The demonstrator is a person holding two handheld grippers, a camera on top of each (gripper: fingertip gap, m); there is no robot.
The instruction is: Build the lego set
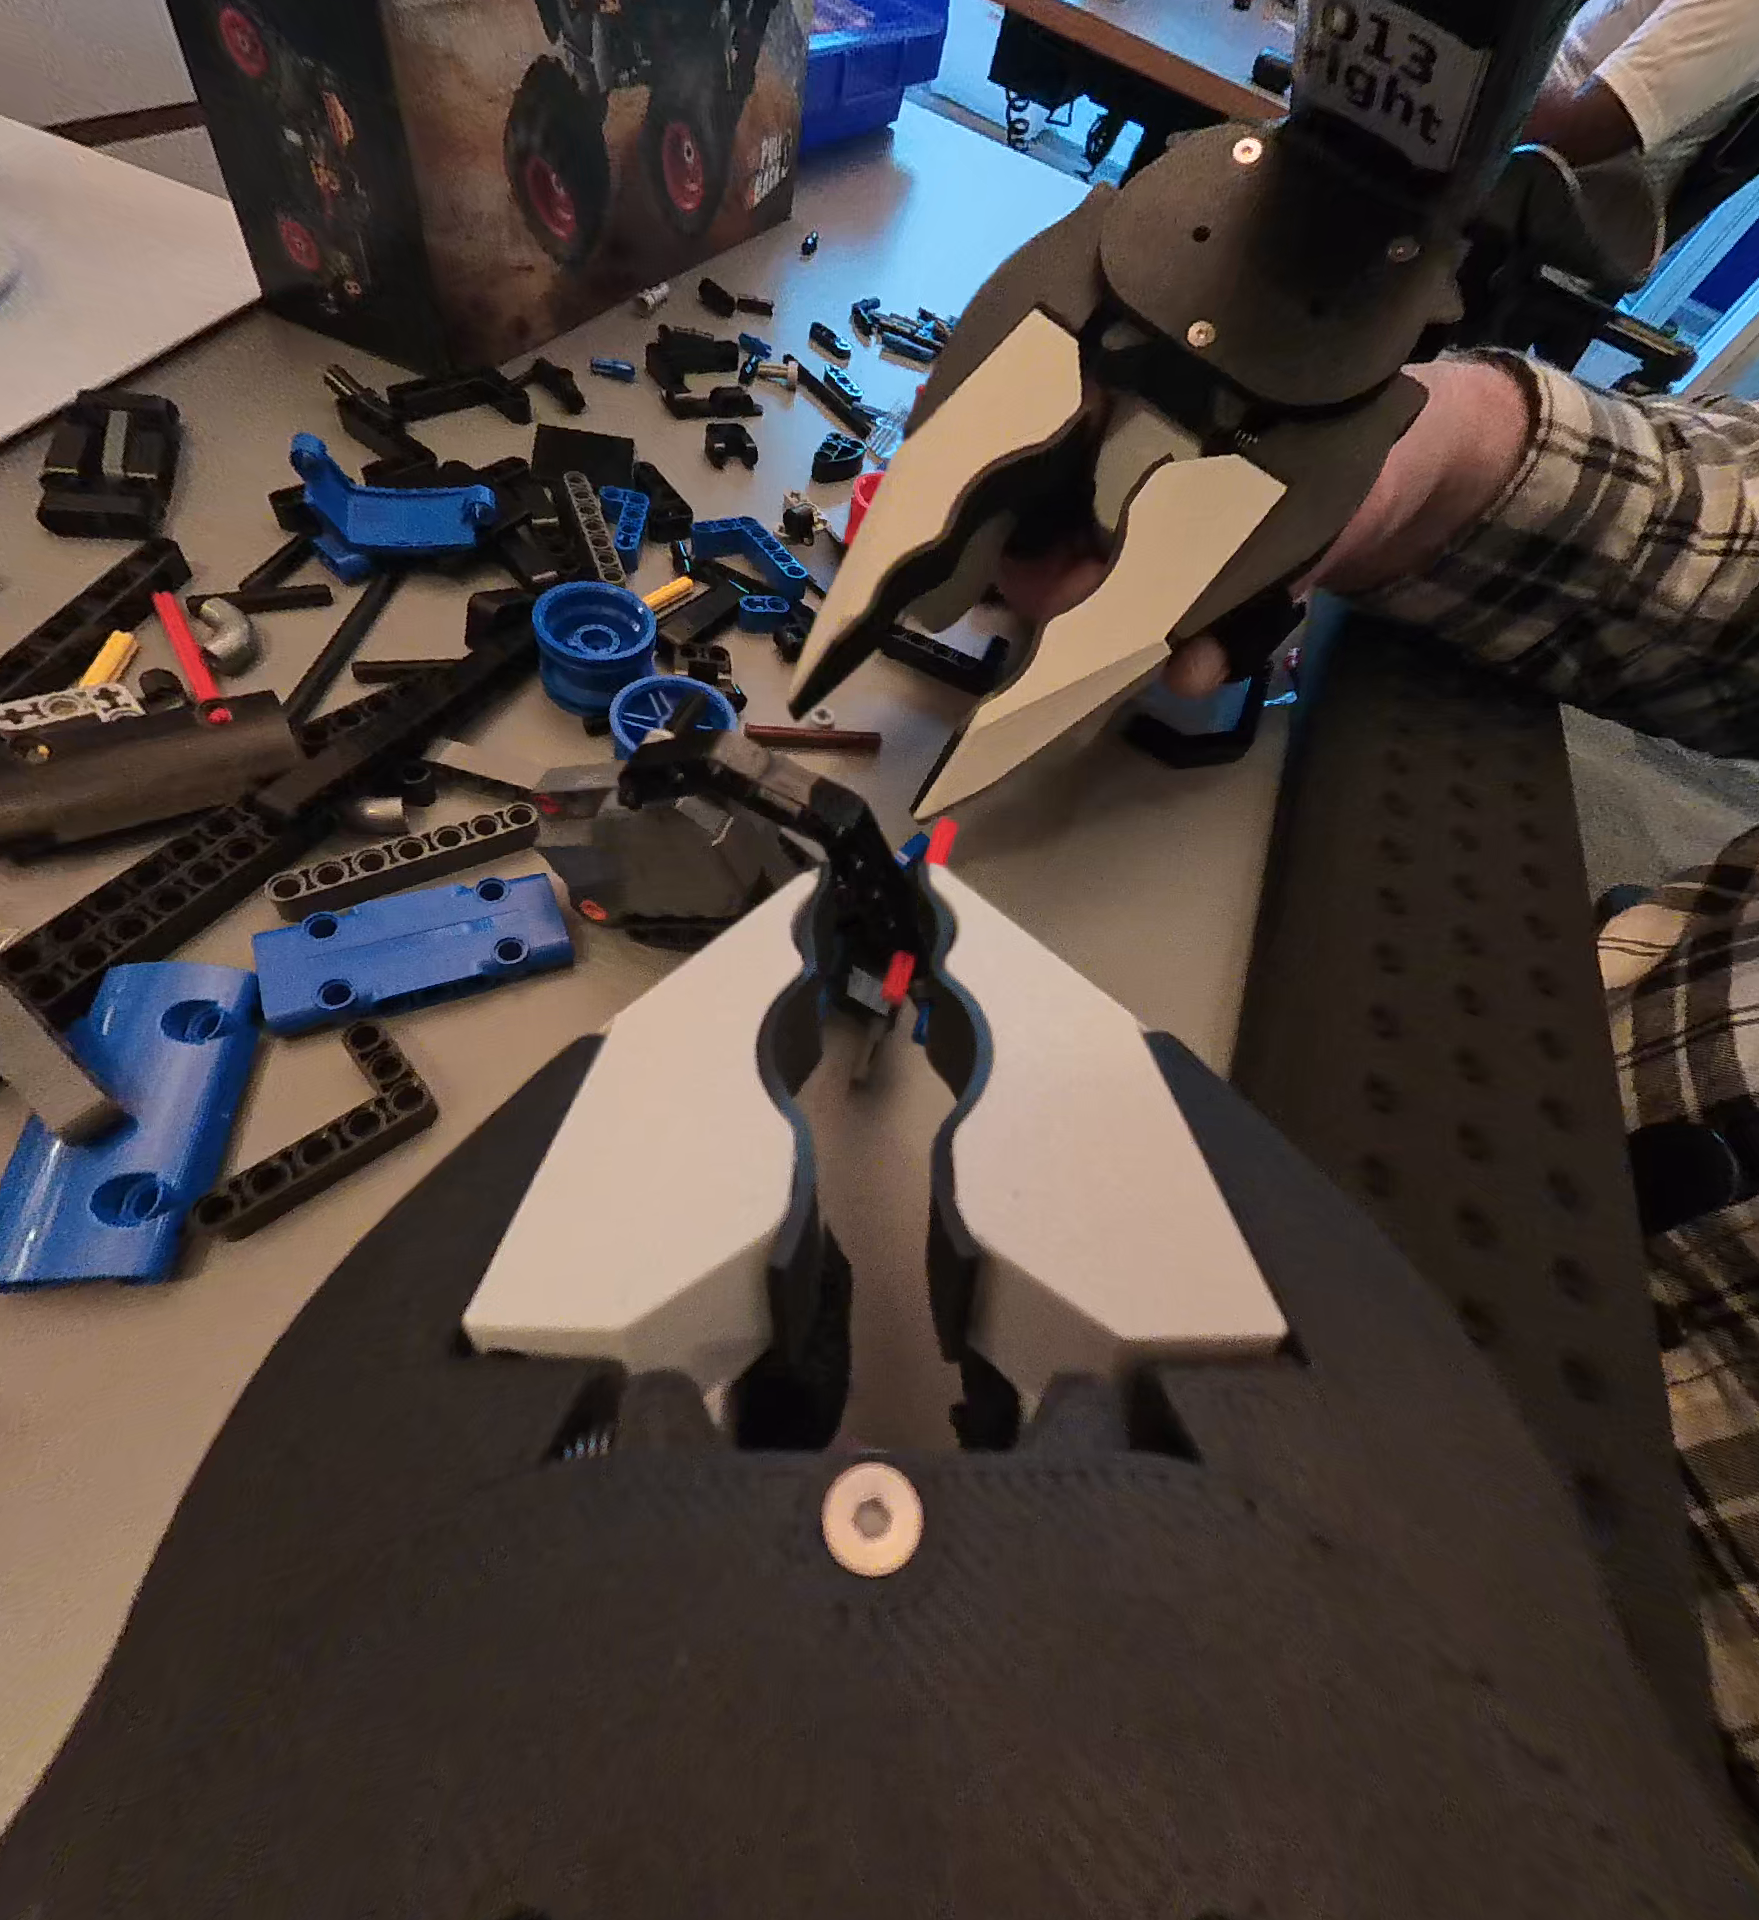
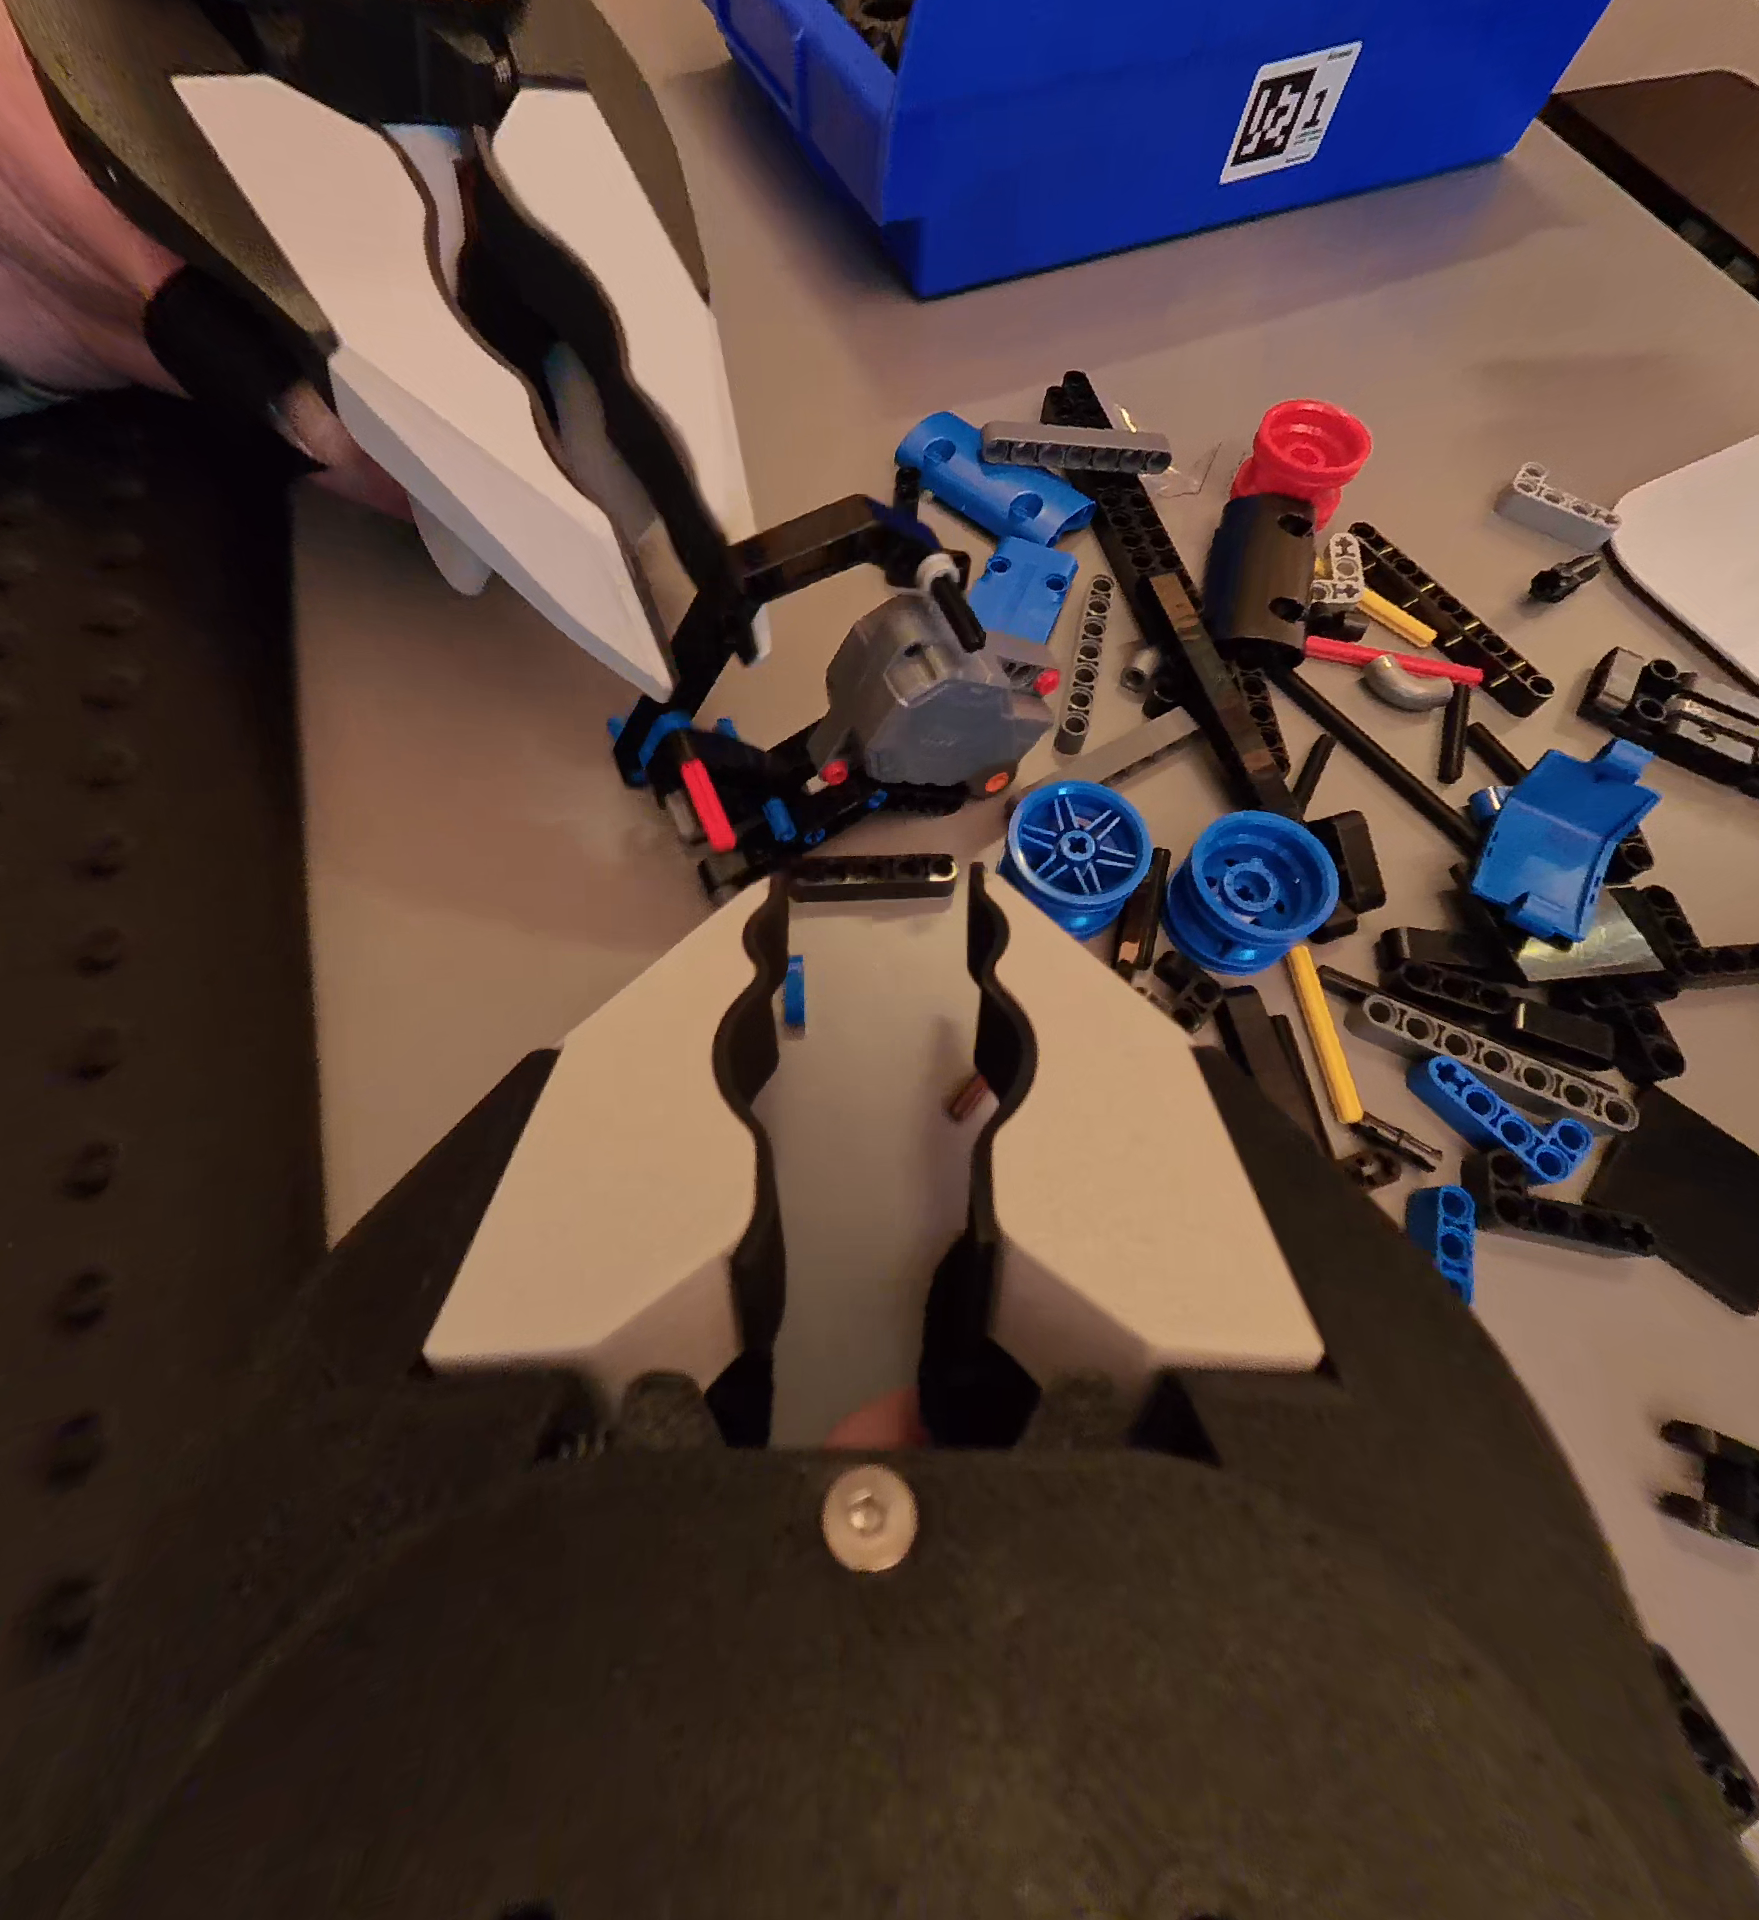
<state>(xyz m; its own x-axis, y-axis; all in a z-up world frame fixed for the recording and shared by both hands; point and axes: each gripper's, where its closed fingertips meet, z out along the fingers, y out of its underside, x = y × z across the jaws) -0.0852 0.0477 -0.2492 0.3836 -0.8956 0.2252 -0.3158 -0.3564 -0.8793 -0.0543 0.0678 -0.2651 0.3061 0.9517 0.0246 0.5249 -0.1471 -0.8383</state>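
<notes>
Lego sub-assembly point(image 1: 750, 821), black frame with grey motor block, sits at table centre, its frame end clamped by left gripper point(image 1: 870, 935). Right gripper point(image 2: 875, 883) hovers, jaws apart, empty. Step seems mid-build; next likely needs picking a loose pin point(image 2: 970, 1096) nearby.

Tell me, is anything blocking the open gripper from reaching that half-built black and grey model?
Nothing visible does. The right gripper hangs open just short of the model, with only bare table and one loose black beam by its tips. The left gripper already grips the model's frame.
</notes>
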